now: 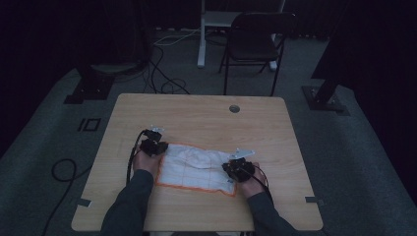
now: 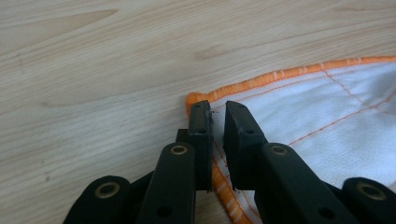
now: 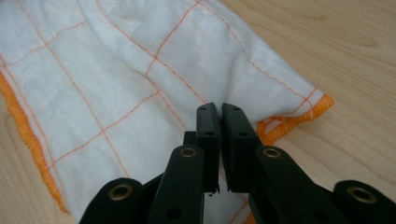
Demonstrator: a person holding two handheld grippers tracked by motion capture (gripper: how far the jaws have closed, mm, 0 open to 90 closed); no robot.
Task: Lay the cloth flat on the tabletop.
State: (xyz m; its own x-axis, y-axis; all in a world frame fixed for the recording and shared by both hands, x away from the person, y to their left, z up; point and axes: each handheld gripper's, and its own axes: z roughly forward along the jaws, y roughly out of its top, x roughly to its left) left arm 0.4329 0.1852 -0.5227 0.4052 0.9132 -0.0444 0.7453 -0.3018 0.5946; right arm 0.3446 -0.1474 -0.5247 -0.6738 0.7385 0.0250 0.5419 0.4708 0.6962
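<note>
One cloth, white with orange hem, lies mid-table. I see my left gripper pinching its corner edge, jaws narrow, and my right gripper clamped on the opposite corner. Both hands reach in low, with bare wood all around.

cloth: white, showing a grid of thin orange stitched lines and a bright orange hem
tabletop: pale wood with soft brown grain; a small grey disc sitting beyond the cloth
left gripper: black, brass-coloured rivets showing
right gripper: black, brass-coloured rivets showing
sleeves: dark grey
chair: black, beyond the tabletop
floor: dark grey-green carpet
</note>
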